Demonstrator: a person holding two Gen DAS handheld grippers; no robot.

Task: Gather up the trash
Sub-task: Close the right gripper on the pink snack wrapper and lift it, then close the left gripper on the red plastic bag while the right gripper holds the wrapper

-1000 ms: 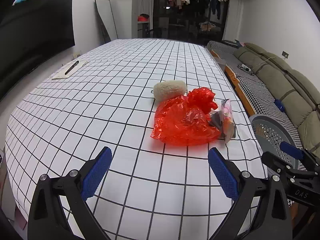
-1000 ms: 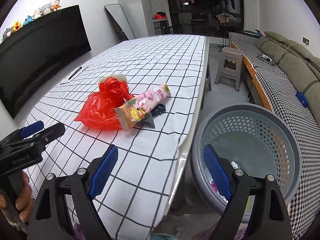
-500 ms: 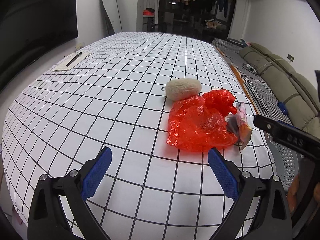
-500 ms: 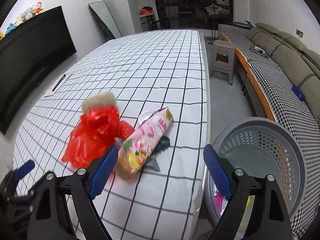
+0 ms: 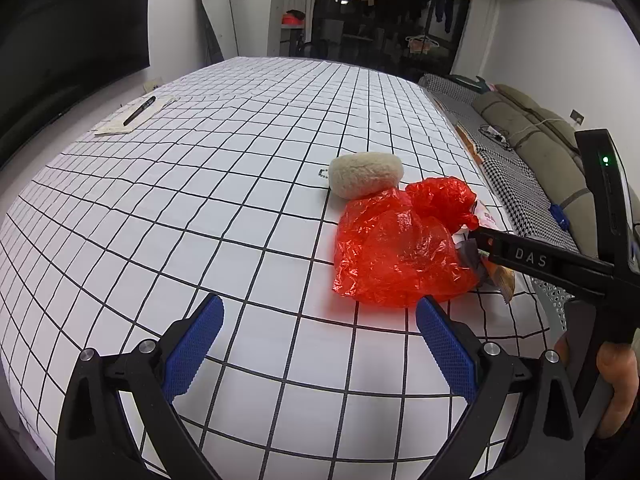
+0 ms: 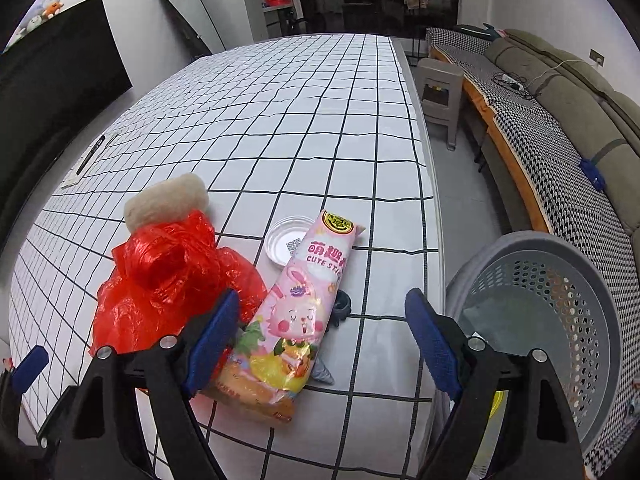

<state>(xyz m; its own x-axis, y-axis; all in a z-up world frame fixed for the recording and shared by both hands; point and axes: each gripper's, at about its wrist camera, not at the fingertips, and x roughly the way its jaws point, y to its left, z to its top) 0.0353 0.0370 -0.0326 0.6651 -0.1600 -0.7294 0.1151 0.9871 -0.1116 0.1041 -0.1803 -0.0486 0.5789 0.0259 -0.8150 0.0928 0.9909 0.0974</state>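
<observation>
A crumpled red plastic bag (image 5: 400, 244) lies on the checked tablecloth, with a beige fuzzy lump (image 5: 365, 174) just behind it. In the right wrist view the red bag (image 6: 168, 280) sits left of a pink snack wrapper (image 6: 300, 320), a clear round lid (image 6: 290, 245) and a small dark piece (image 6: 342, 306). My right gripper (image 6: 320, 344) is open, its jaws low over the near end of the wrapper. My left gripper (image 5: 320, 344) is open and empty, short of the bag. The grey perforated basket (image 6: 560, 308) stands off the table's right edge.
A pen on paper (image 5: 138, 112) lies at the far left of the table. A grey stool (image 6: 440, 96) and a sofa (image 6: 560, 92) stand to the right. A dark TV (image 6: 52, 80) hangs on the left wall.
My right gripper has swung from the basket toward the table and come down over the pink wrapper. My left gripper has moved forward and left, closer to the red bag.
</observation>
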